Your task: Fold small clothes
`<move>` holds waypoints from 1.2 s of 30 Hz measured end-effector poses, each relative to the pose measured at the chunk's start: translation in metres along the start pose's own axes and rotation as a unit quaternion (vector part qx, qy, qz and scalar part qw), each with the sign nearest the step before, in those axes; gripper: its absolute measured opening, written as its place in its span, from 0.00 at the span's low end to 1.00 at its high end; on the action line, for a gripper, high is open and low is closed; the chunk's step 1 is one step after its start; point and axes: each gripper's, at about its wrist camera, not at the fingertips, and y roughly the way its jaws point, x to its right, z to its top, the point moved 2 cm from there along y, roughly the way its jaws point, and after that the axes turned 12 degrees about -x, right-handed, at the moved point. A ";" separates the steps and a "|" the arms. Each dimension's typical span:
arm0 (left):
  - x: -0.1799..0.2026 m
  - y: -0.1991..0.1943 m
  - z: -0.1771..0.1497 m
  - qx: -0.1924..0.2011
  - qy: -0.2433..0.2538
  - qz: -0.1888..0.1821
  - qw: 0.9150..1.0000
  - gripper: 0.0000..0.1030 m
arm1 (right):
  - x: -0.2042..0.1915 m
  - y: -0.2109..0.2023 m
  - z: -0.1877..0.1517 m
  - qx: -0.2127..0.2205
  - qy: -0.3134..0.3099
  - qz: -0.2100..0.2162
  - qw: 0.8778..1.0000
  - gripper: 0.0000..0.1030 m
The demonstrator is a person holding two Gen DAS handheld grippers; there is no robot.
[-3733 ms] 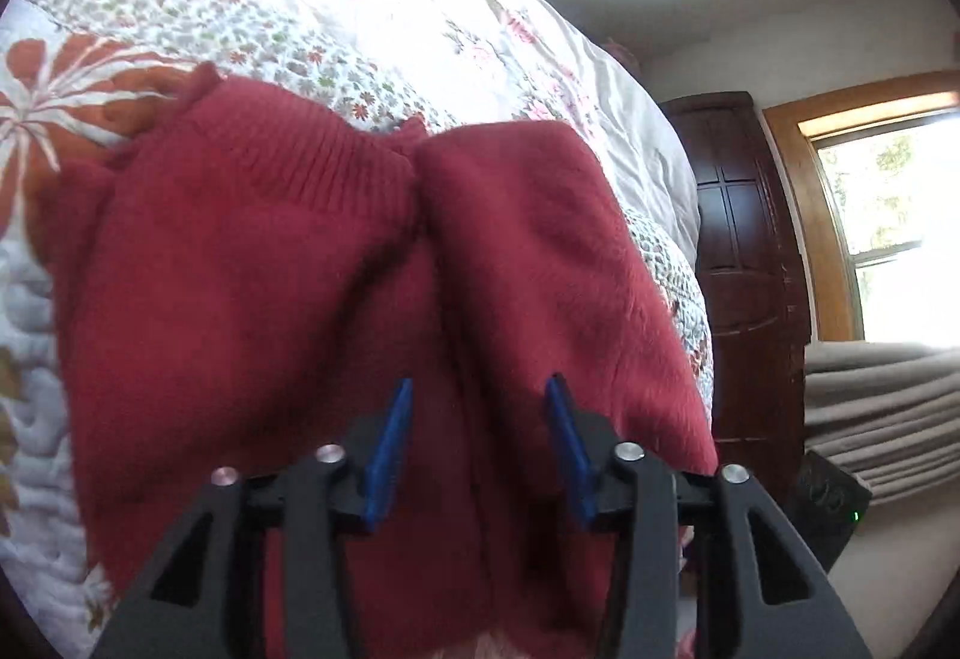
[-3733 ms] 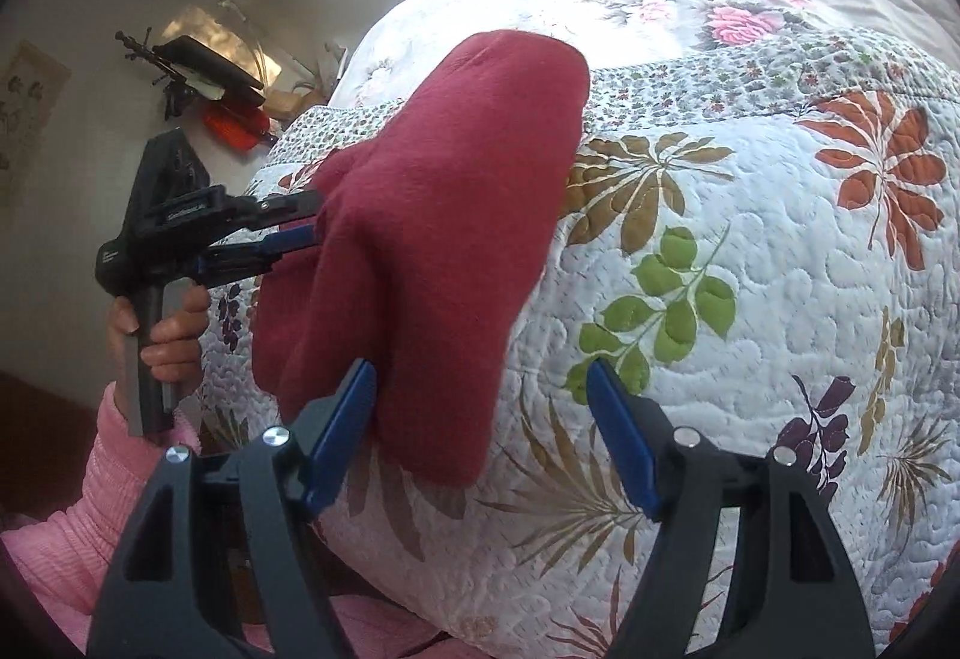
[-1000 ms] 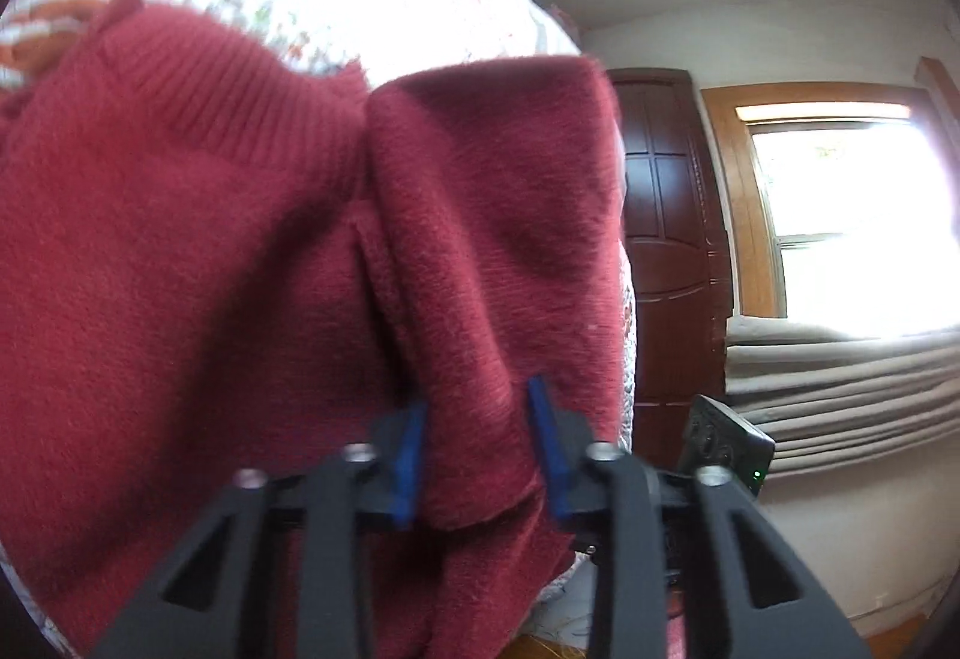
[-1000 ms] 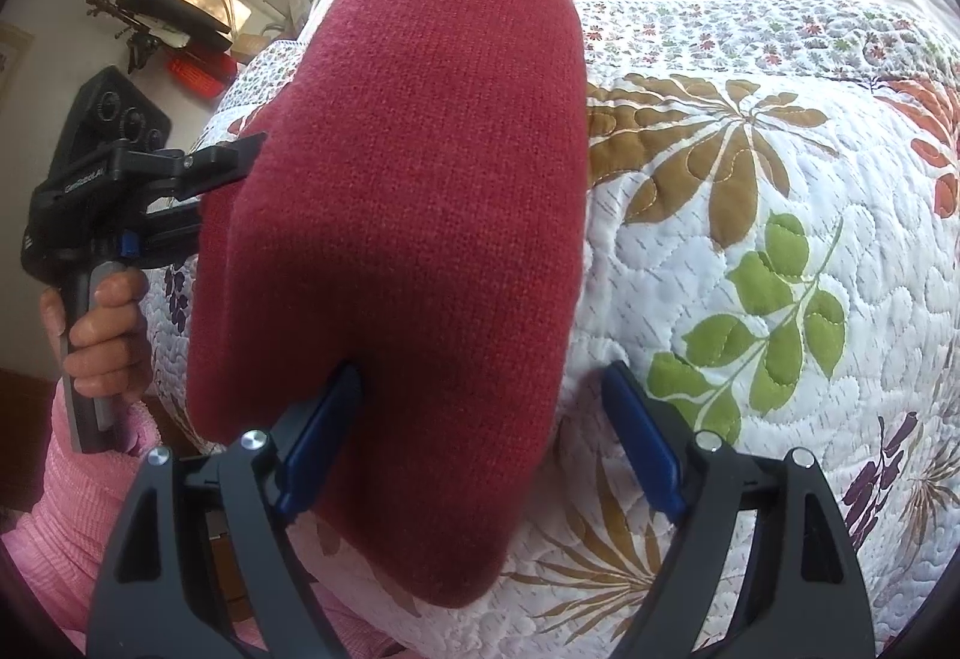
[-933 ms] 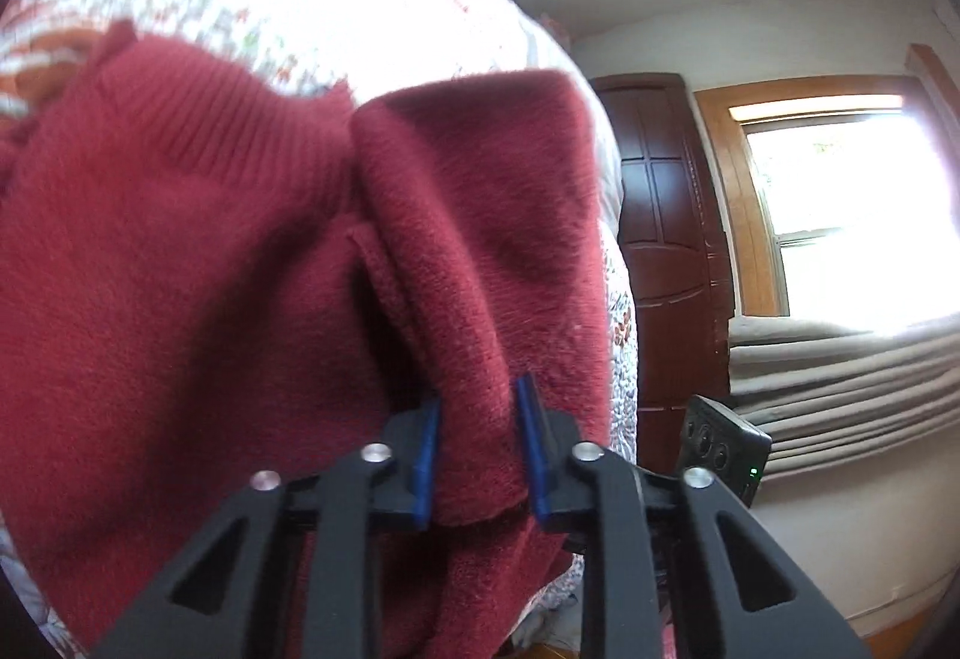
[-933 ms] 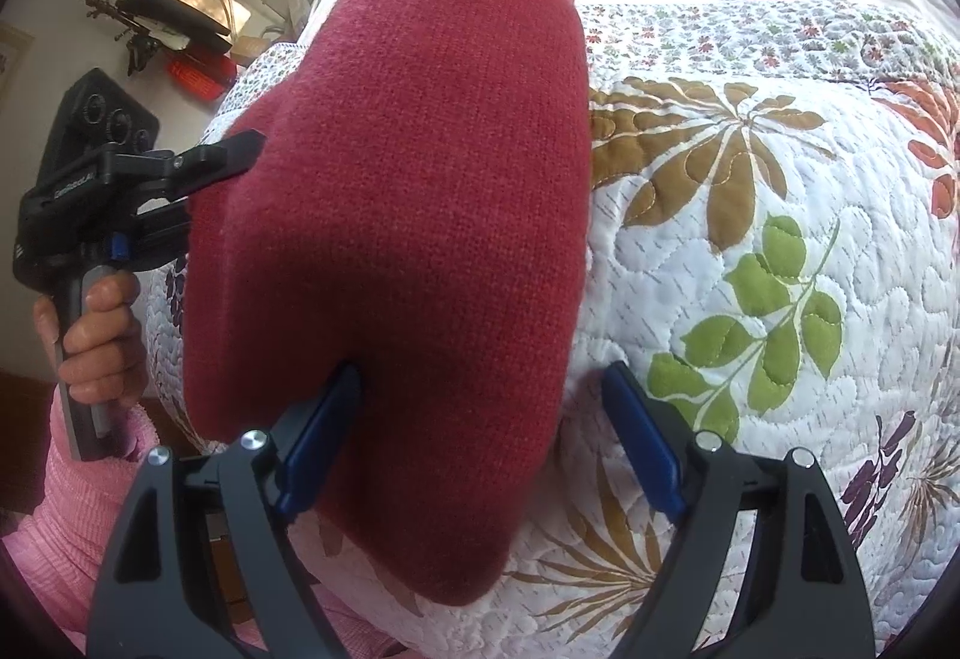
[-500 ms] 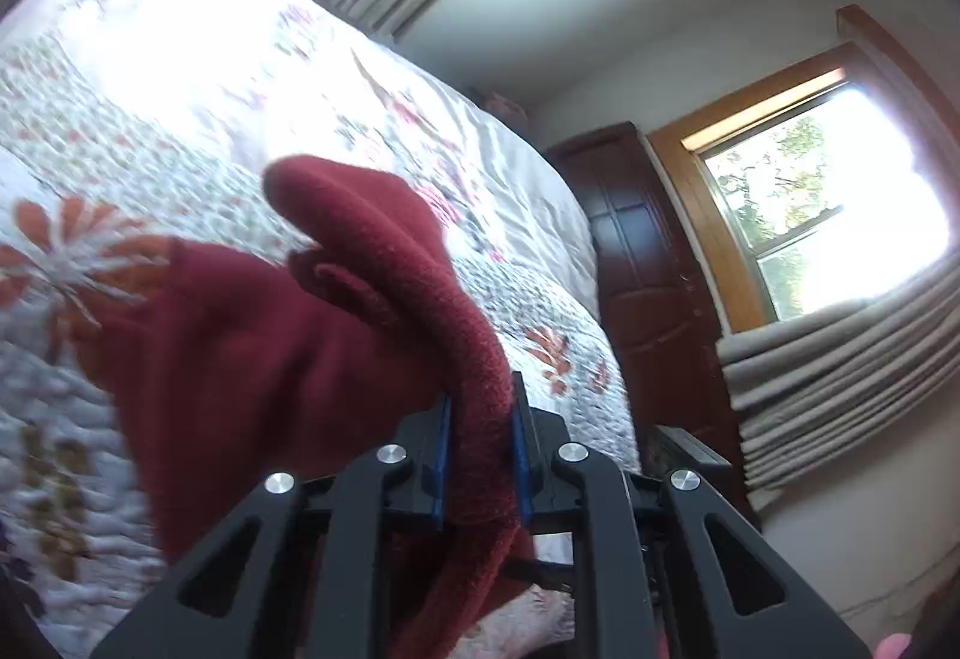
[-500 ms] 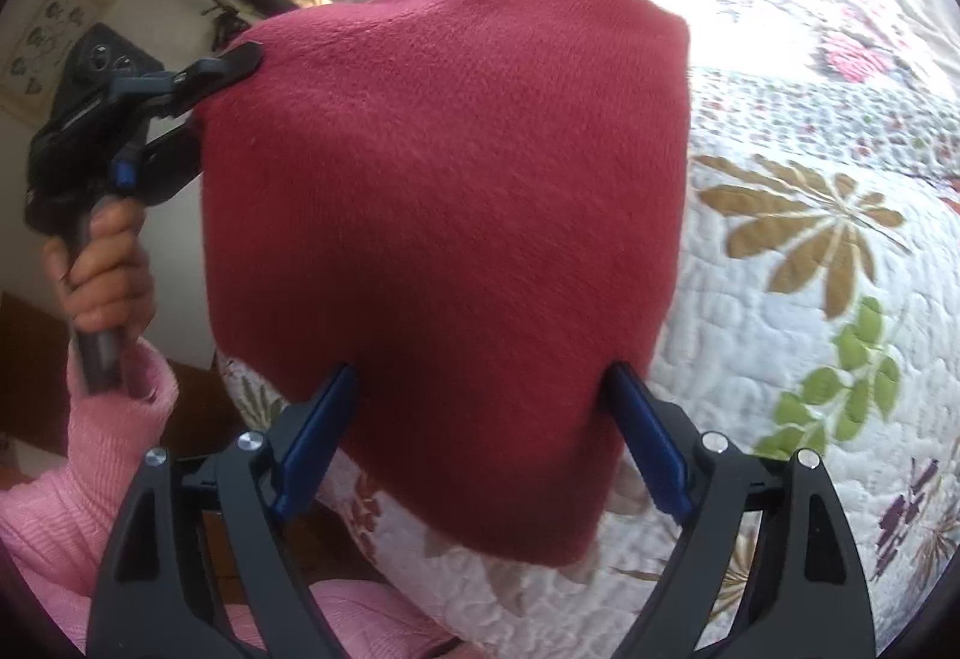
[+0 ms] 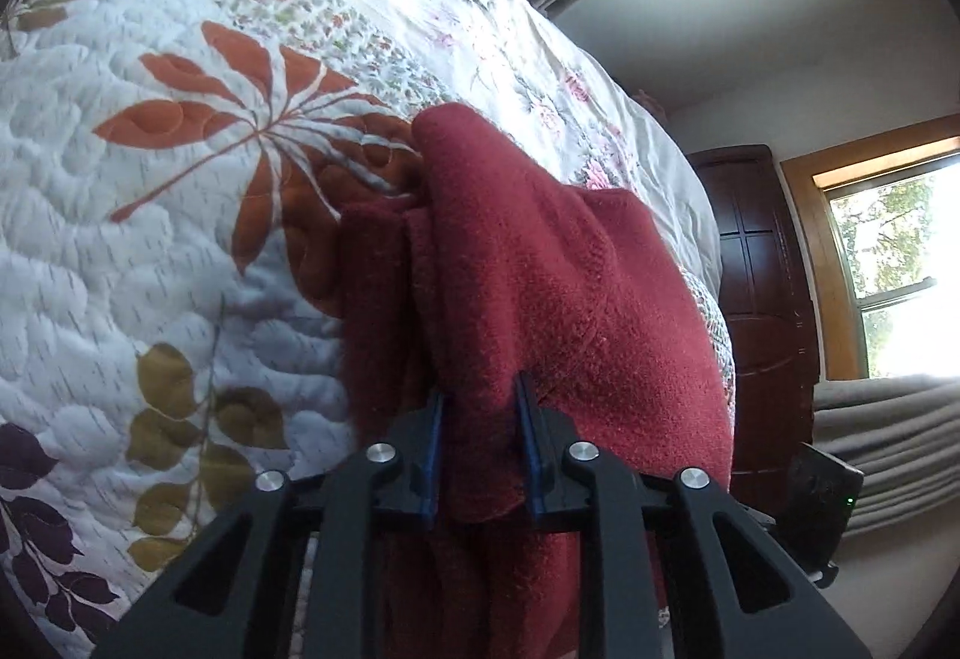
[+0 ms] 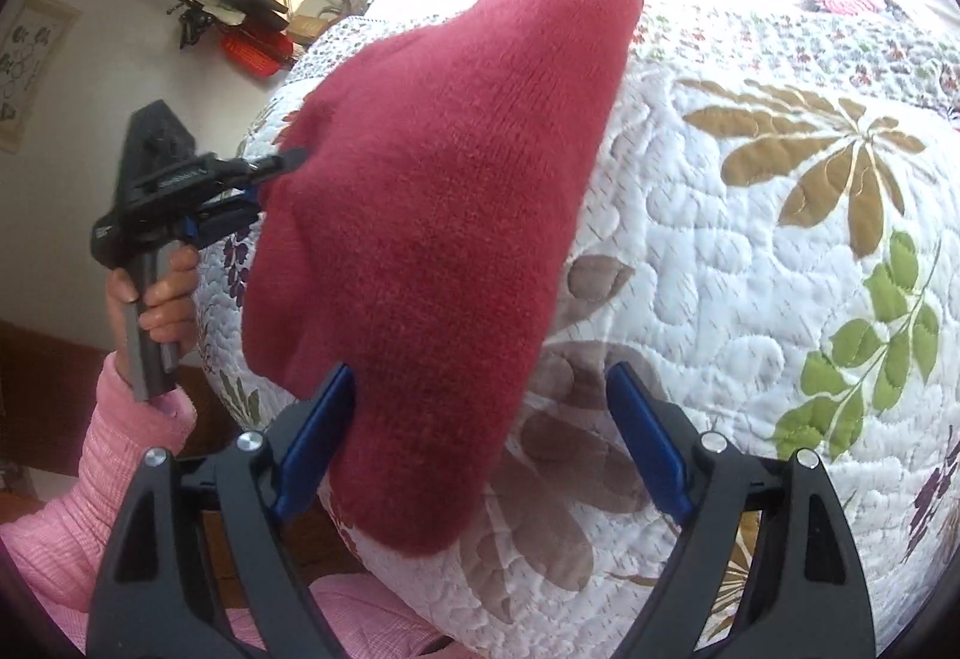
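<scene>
Item: red knit garment, half-lifted off the quilted bed; our left gripper clamps its near edge; our right gripper, jaws apart, straddles the opposite corner; long axis runs away from us.

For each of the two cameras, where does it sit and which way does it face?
Left wrist: sits on the left hand-held gripper, faces up the quilt toward a door; its fingers pinch the red sweater.
Right wrist: sits on the open right hand-held gripper, faces across the bed; shows the left hand and pink sleeve.
Shared: sweater, quilt, left hand-held gripper.
</scene>
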 end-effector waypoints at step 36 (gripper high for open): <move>-0.010 0.031 -0.092 -0.089 0.060 0.036 0.994 0.09 | -0.024 0.034 -0.008 -0.009 -0.001 -0.055 0.998 0.68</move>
